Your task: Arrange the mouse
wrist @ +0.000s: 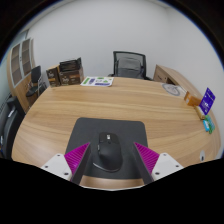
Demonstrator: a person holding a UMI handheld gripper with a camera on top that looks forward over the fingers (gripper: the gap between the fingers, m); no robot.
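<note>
A black computer mouse point(110, 152) lies on a dark grey mouse mat point(112, 127) near the front edge of a round wooden table point(95, 102). My gripper point(112, 158) is open, and the mouse rests on the mat between its fingers. The left magenta pad point(78, 157) and the right magenta pad point(148, 158) each stand a small gap away from the mouse's sides. The mouse's front end points away from me, toward the middle of the mat.
A purple box point(207, 99) and a small teal item point(206, 124) sit at the table's right edge. Papers point(97, 81) lie at the far side. A black office chair point(129, 65) stands beyond the table, and boxes point(66, 72) sit at the back left.
</note>
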